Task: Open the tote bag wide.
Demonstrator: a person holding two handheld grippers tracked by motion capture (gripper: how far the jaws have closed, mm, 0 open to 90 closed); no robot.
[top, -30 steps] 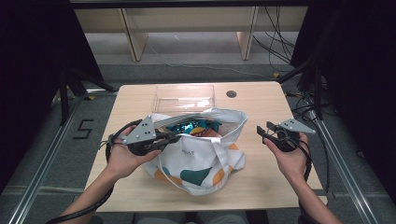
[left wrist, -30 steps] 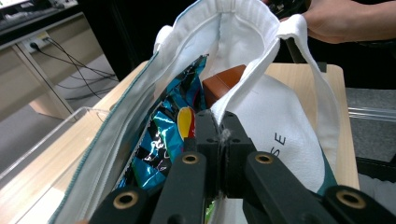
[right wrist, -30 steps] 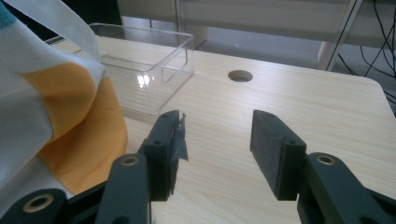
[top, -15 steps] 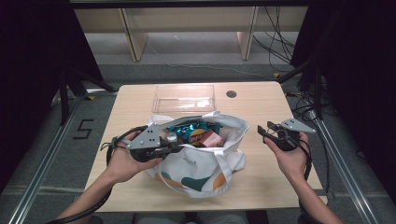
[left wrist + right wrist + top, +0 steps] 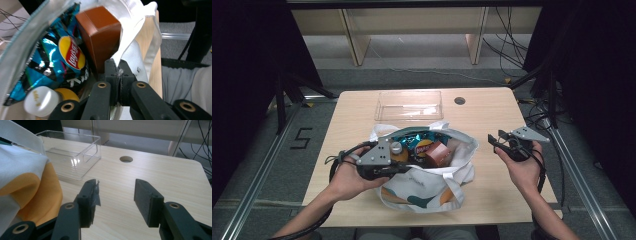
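The left tool [image 5: 119, 75], clamped on the rim of the white, orange-patched cloth bag [image 5: 427, 187] mid-counter [image 5: 492, 107], could let thin fabric slip if tugged, spilling the blue chip packet [image 5: 55, 65] inside, while the right tool [image 5: 115, 197] waits open beside the bag.

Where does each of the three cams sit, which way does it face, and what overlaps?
High view: above the person's side, looking forward and down on the table; both forearms, left gripper, right gripper.
Left gripper view: along its shut fingers pinching the tote bag rim, into chip bag and brown box.
Right gripper view: along its open fingers across the table toward the clear bin.
Shared: tote bag in all three views.
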